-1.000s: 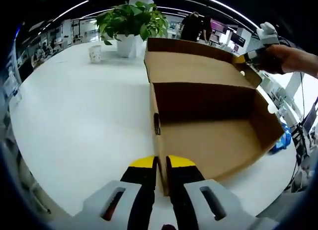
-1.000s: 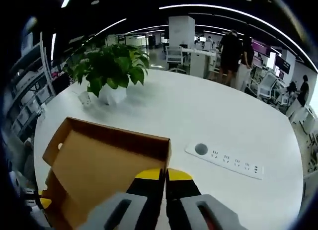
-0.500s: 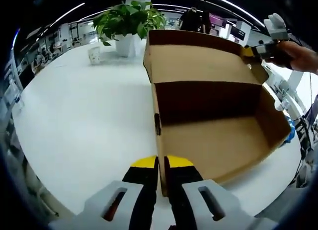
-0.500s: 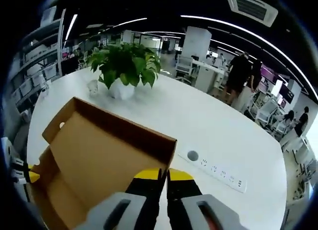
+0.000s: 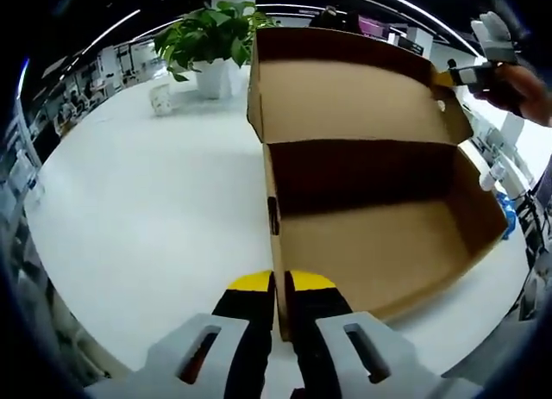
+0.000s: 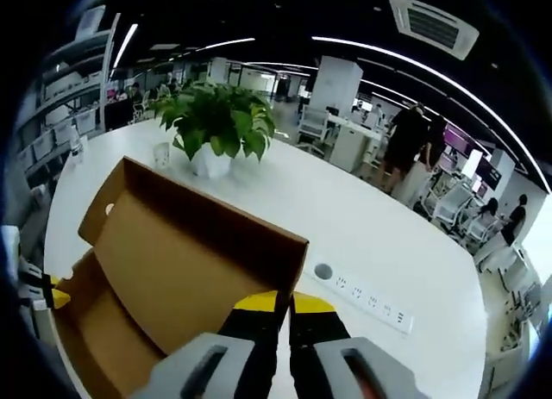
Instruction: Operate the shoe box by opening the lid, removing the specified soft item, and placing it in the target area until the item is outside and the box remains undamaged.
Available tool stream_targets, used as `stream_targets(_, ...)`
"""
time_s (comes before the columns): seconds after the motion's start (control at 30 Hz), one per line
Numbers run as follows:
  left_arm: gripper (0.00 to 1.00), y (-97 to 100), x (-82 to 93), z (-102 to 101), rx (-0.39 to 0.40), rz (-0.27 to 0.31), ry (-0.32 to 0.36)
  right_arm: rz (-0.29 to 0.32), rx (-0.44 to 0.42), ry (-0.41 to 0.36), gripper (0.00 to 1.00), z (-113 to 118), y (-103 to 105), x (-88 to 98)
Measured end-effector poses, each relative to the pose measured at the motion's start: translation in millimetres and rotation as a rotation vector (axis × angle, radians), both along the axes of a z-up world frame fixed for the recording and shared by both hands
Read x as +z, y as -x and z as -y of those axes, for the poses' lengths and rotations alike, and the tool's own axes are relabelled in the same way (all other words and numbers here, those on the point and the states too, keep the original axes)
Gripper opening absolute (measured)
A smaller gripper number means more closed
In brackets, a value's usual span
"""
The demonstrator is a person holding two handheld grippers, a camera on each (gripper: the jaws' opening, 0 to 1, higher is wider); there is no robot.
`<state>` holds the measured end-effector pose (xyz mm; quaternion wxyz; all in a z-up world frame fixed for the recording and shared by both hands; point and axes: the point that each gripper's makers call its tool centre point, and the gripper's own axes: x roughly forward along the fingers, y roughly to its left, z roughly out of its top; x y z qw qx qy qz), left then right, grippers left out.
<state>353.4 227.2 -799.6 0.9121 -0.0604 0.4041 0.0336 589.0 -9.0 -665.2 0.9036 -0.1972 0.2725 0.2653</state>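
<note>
The brown cardboard shoe box (image 5: 379,244) lies open on the white table (image 5: 138,209); the part of its inside that I see shows bare cardboard and no soft item. My left gripper (image 5: 283,283) is shut on the box's near side wall at the corner. The lid (image 5: 345,89) stands tilted up behind the box. At its far corner my right gripper (image 5: 453,74) pinches the lid's edge, held by a hand (image 5: 522,93). In the right gripper view the right gripper (image 6: 283,302) is shut on the lid (image 6: 190,261), and the left gripper (image 6: 47,297) shows at the box's far end.
A potted green plant (image 5: 211,37) (image 6: 216,123) and a small cup (image 5: 161,97) (image 6: 161,154) stand on the table beyond the box. A white power strip (image 6: 362,291) lies flat to the right of the lid. People (image 6: 410,149) and office desks are in the background.
The right gripper has swung the lid further up and back, so it stands steeper. The left gripper has kept its hold on the box wall.
</note>
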Motion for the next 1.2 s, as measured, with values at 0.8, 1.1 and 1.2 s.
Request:
stream_targets(0.8, 0.03, 0.1, 2.7, -7, 0.035, 0.016, 0.024, 0.072, -0.049, -0.065, 0.00, 14, 45, 15.8)
stream_targets(1.1, 0.03, 0.8, 3.5, -7, 0.038, 0.019, 0.029, 0.089, -0.059, -0.079, 0.00, 18, 60, 18.2)
stream_targets(1.2, 0.03, 0.8, 3.6, -7, 0.039, 0.019, 0.028, 0.095, -0.062, -0.088, 0.00, 19, 67, 18.6)
